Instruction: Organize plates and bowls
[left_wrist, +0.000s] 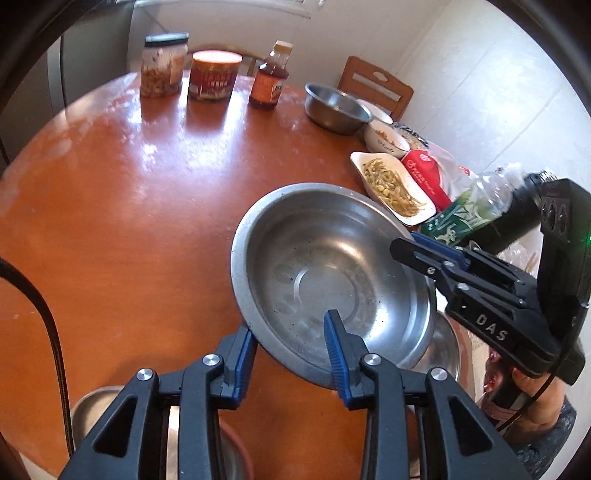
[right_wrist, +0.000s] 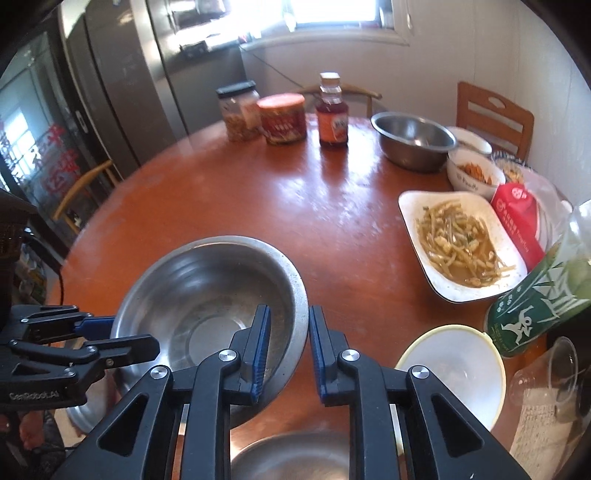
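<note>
While my left gripper (left_wrist: 291, 350) and right gripper (right_wrist: 288, 354) clamp the steel bowl (left_wrist: 325, 273) rim between their fingers, only the left view reads "DAS".

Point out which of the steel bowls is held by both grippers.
The wide steel bowl near the table's front edge, tilted off the table, left gripper and right gripper each pinching its rim. The deeper steel bowl beside the sauce bottle sits untouched.

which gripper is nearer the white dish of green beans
Right. The right gripper grips the steel bowl rim on the side beside the white dish; the left gripper holds the opposite rim, farther away.
</note>
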